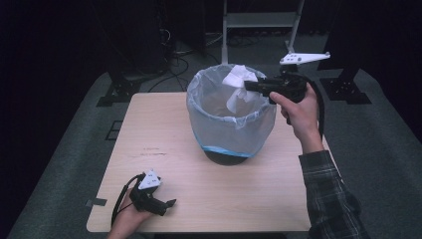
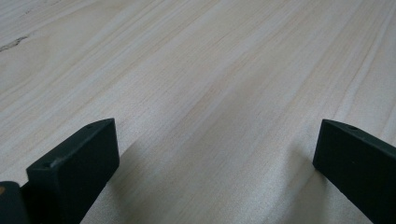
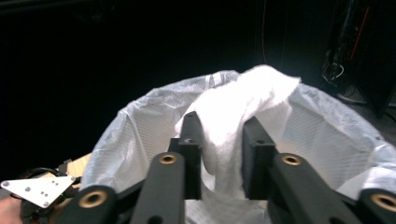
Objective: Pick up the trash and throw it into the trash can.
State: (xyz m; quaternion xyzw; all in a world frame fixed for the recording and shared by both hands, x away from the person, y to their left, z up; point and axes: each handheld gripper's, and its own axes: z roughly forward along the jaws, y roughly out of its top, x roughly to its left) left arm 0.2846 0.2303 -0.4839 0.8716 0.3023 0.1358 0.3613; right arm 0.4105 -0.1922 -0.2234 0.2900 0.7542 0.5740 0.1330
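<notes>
Tissue (image 1: 238, 85), a crumpled white wad, hangs over the mouth of the bin (image 1: 231, 119), pinched between the jaws of the right gripper (image 1: 249, 86). In the right gripper view the jaws stand close together with the tissue (image 3: 233, 121) squeezed between them, its upper part bulging above them and its lower end drooping toward the bag (image 3: 322, 126). The hold looks meant to keep the wad clear of the rim, so that once let go it would drop straight inside rather than catch on the liner's folded edge.

The bin stands near the middle of the table (image 1: 149, 119), toward its far edge, lined with a translucent bag turned over the rim. The right hand (image 1: 298, 112) reaches in from the bin's right side, which keeps the arm off the bag.

The left gripper (image 1: 166, 204) rests near the table's near left corner, well apart from the bin, held in the left hand (image 1: 130, 211). Its jaws stand wide apart over bare wood (image 2: 210, 93) and hold nothing; I judge it parked out of the way, since dropping the wad needs one gripper alone.
</notes>
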